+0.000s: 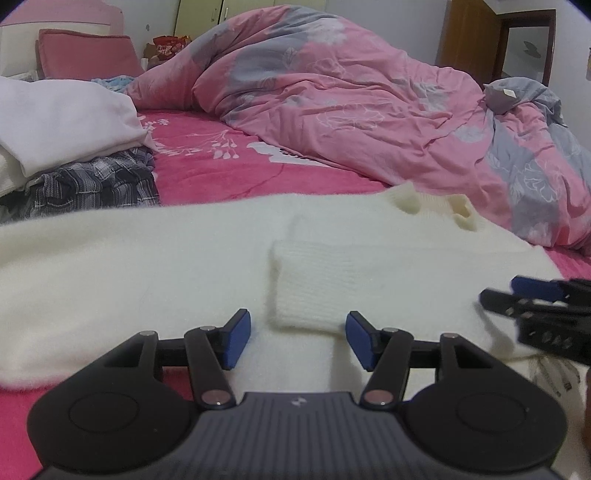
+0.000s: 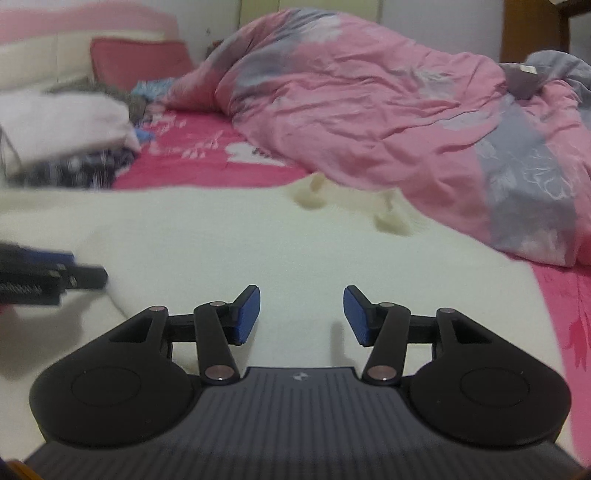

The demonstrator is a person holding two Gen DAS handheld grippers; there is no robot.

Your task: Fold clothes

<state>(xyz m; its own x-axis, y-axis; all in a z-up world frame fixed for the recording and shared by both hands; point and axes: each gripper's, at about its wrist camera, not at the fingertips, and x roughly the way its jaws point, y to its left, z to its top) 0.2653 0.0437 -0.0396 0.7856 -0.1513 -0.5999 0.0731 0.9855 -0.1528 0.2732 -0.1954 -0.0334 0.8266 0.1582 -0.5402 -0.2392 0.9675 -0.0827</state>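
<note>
A crumpled pink-and-grey floral duvet point(image 1: 354, 96) lies heaped on the magenta floral bed sheet point(image 1: 221, 173); a dusty-pink rectangular pillow point(image 1: 86, 55) leans against the pink headboard point(image 1: 62, 14).

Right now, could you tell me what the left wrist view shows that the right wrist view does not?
Only the left wrist view shows the sweater's cuff folded onto its body, lying ahead of the open left gripper, plus a red snack bag beside the pillow.

Only the right wrist view shows the open right gripper head-on over plain knit, with no cuff visible.

Both show the sweater spread on the bed, the duvet and the clothes pile.
</note>
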